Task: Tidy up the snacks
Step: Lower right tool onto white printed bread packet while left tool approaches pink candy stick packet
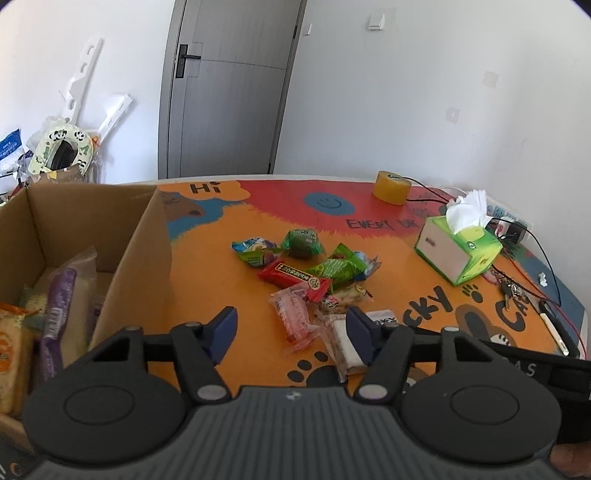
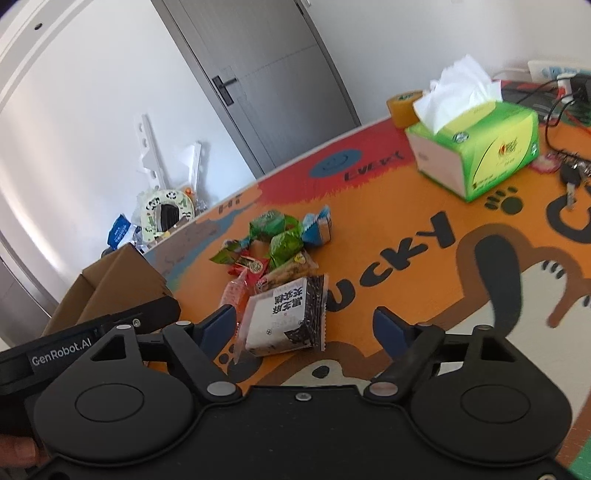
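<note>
Looks like a home, spare room or bedroom. Plain white walls w/ a grey interior door [image 1: 225,88] & lever handle, light switch [image 1: 376,23] beside it. Table has a cartoon mat [image 1: 236,266] w/ paw prints, tissue box [image 1: 458,251], keys [image 2: 572,177], tape roll [image 1: 391,186]. Household clutter piled in the corner [image 1: 62,147].

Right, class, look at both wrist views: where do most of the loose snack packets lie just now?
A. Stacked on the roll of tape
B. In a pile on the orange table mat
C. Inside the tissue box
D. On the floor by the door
B: the snack packets lie in a loose pile on the table mat, between the cardboard box and the tissue box.
</note>
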The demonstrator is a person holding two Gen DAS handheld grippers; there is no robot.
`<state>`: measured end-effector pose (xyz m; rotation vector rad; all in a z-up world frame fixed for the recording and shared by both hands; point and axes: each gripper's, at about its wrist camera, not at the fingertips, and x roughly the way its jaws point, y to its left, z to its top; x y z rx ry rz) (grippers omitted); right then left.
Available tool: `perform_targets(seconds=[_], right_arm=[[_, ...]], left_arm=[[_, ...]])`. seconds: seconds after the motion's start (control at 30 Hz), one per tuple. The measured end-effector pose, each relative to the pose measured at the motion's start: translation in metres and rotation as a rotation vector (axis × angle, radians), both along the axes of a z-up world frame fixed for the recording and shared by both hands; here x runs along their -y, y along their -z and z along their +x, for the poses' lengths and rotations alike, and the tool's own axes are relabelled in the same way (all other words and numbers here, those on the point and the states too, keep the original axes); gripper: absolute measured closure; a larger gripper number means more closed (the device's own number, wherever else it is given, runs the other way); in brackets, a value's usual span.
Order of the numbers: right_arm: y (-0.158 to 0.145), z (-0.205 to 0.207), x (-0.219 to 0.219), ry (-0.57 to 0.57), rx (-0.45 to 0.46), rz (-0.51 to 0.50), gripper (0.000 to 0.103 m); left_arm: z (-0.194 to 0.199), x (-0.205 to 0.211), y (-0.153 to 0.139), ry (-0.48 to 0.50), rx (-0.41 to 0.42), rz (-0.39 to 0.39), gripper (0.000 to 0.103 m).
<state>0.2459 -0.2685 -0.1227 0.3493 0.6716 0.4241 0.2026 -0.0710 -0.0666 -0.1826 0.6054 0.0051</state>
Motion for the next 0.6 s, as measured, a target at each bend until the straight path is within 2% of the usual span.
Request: perform_targets(seconds=[0.1, 0.17, 0.23, 0.3, 0.33, 0.37, 0.4, 0.47, 0.6], right_arm=[[0.006, 0.008, -0.006, -0.012, -0.019, 0.001, 0.028], [0.011, 0.013, -0.009, -0.01, -0.033, -0.003, 0.037], [0.015, 0.015, -0.006, 0.003, -0.033, 0.01, 0.041], [0.016, 0.016, -0.004, 0.008, -0.033, 0.016, 0.052], [0.018, 0.017, -0.002, -0.007, -0.046, 0.034, 0.067], [0.02, 0.019, 0.0, -0.028, -0.058, 0.072, 0.075], [0.02, 0.018, 0.001, -0.031, -0.056, 0.078, 0.076], [0.018, 0.015, 0.001, -0.035, -0.026, 0.06, 0.088], [0.015, 0.013, 0.007, -0.023, -0.013, 0.068, 0.092]], left_arm=[[0.006, -0.004, 0.004, -0.01, -0.015, -0.006, 0.04], [0.009, -0.005, 0.006, -0.012, -0.02, -0.007, 0.04], [0.013, -0.005, 0.008, -0.016, -0.026, -0.003, 0.04], [0.018, -0.003, 0.009, -0.021, -0.029, 0.004, 0.04], [0.02, -0.002, 0.011, -0.021, -0.033, 0.001, 0.04], [0.022, -0.002, 0.012, -0.019, -0.039, -0.007, 0.04], [0.024, -0.001, 0.013, -0.017, -0.041, -0.01, 0.04], [0.028, 0.004, 0.016, -0.018, -0.043, 0.001, 0.04], [0.035, 0.009, 0.022, -0.017, -0.052, 0.006, 0.04]])
